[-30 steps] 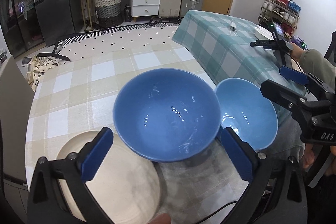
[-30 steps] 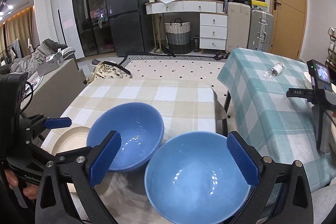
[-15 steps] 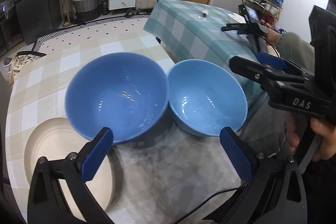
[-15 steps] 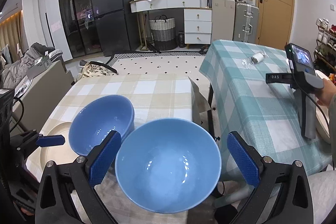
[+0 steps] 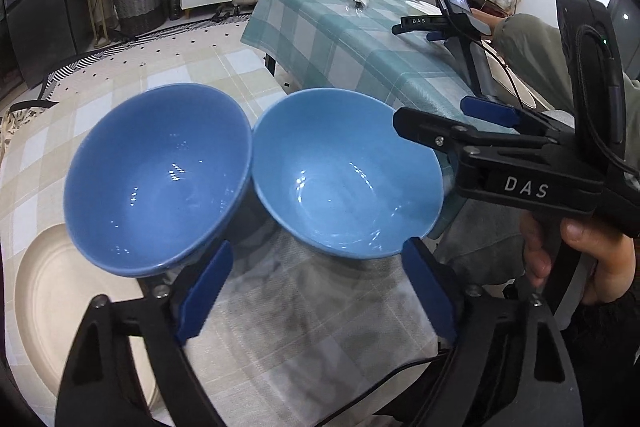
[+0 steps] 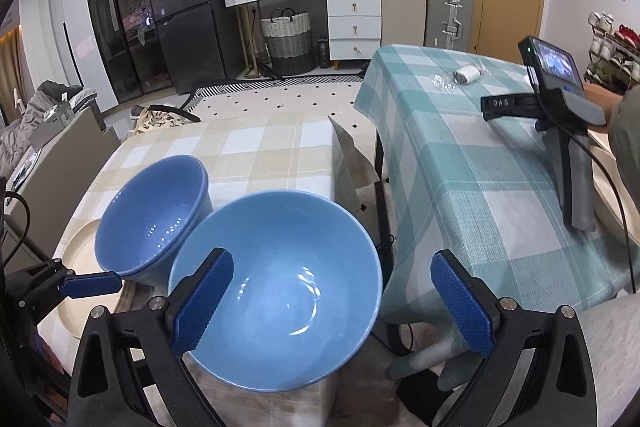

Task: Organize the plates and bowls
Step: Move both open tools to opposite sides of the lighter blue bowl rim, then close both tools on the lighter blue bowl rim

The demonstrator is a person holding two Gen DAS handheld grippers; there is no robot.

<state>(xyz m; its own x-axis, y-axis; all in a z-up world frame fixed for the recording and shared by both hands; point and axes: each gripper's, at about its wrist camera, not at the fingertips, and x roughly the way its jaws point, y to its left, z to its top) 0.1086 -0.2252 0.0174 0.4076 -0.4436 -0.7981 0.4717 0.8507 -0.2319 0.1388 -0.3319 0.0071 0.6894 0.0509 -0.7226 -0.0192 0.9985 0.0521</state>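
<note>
Progress: I judge nothing sorted yet; both bowls sit apart on the beige checked tablecloth (image 5: 256, 75), unstacked.
Cream round plate (image 5: 60, 291): empty, left of my left gripper (image 5: 316, 291), partly under the darker bowl.
Darker blue ceramic bowl (image 5: 156, 179): empty, ahead-left of the left gripper, rim touching the other bowl.
Lighter blue ceramic bowl (image 6: 276, 287): empty, dead ahead of both grippers.
Left gripper: jaws have just been closing, spread, nothing between.
Right gripper (image 6: 332, 295): spread, left finger over the lighter bowl's rim, pinching nothing.
</note>
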